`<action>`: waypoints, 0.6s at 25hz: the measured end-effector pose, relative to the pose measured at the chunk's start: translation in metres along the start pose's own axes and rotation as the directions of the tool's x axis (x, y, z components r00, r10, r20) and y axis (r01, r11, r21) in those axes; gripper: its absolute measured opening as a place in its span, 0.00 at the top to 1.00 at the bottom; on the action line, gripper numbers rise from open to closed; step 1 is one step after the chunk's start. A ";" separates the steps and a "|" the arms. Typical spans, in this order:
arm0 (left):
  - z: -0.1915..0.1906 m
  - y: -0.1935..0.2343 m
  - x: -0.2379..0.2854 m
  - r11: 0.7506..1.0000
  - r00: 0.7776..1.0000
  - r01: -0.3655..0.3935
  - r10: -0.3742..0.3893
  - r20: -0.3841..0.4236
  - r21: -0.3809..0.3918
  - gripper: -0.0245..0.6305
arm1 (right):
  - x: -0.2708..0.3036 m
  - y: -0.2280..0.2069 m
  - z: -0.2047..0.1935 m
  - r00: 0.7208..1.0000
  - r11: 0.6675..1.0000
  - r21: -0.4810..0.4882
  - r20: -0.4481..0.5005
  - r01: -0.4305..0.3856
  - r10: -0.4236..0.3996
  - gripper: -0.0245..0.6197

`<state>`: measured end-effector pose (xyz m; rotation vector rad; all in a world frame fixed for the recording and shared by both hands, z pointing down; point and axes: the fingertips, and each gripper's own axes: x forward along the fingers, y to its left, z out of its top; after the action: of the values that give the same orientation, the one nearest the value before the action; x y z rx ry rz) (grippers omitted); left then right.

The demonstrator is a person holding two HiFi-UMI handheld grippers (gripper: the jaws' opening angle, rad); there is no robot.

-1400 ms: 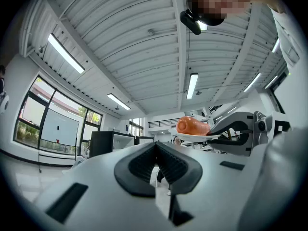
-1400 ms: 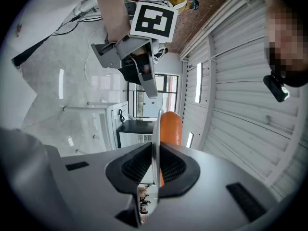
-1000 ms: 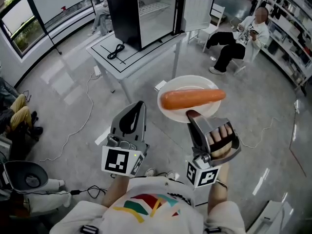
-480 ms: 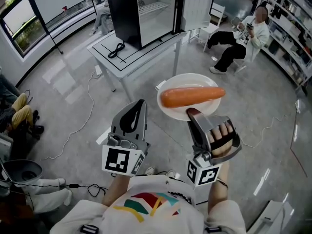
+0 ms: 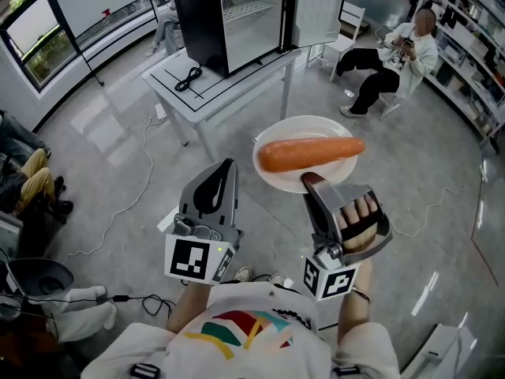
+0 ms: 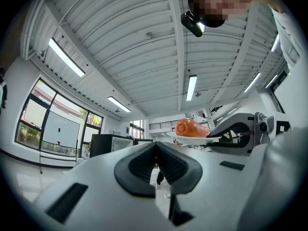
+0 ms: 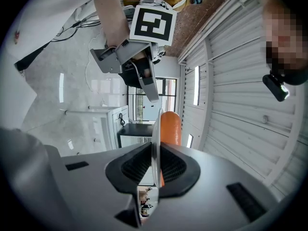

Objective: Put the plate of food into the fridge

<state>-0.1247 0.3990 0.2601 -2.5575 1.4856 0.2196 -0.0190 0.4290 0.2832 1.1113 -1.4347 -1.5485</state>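
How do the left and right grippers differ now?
The grey left gripper is shut on nothing; the grey right gripper grips the rim of the round white plate holding long orange food. The left gripper's fingers sit side by side; the right gripper's lie above and below the plate. They share the same grey shape.

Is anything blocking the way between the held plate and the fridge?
Nothing visible does. The right gripper grips the plate by its rim, and the fridge stands ahead on the table with its door open. The left gripper is off to the side, shut.
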 end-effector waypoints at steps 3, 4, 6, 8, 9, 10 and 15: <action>0.000 -0.003 0.002 1.000 1.000 0.000 0.000 0.000 0.001 0.95 | -0.001 0.001 -0.002 1.000 1.000 -0.002 0.007 -0.005 0.005 0.90; -0.001 -0.005 0.003 1.000 1.000 0.000 0.000 -0.001 0.002 0.95 | -0.001 0.002 -0.003 1.000 1.000 -0.004 0.009 -0.007 0.007 0.90; -0.002 -0.007 0.004 1.000 1.000 0.000 0.000 -0.001 0.002 0.95 | -0.001 0.002 -0.005 1.000 1.000 -0.006 0.011 -0.006 0.006 0.90; -0.002 -0.009 0.003 1.000 1.000 0.000 0.000 0.001 0.002 0.95 | -0.002 0.002 -0.006 1.000 1.000 -0.005 0.013 -0.001 0.001 0.90; -0.002 -0.010 0.003 1.000 1.000 0.000 0.000 0.003 0.003 0.95 | -0.003 0.002 -0.006 1.000 1.000 -0.004 0.013 0.001 -0.001 0.90; -0.002 -0.011 0.002 1.000 1.000 -0.001 0.001 0.005 0.004 0.95 | -0.004 0.002 -0.006 1.000 1.000 -0.004 0.014 0.002 -0.002 0.90; 0.001 -0.015 0.001 1.000 1.000 -0.020 0.020 0.009 0.011 0.95 | -0.009 0.002 -0.012 1.000 1.000 -0.002 0.021 0.000 0.000 0.90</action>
<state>-0.1108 0.4057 0.2599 -2.5305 1.5052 0.2246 -0.0048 0.4325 0.2861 1.0970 -1.4470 -1.5660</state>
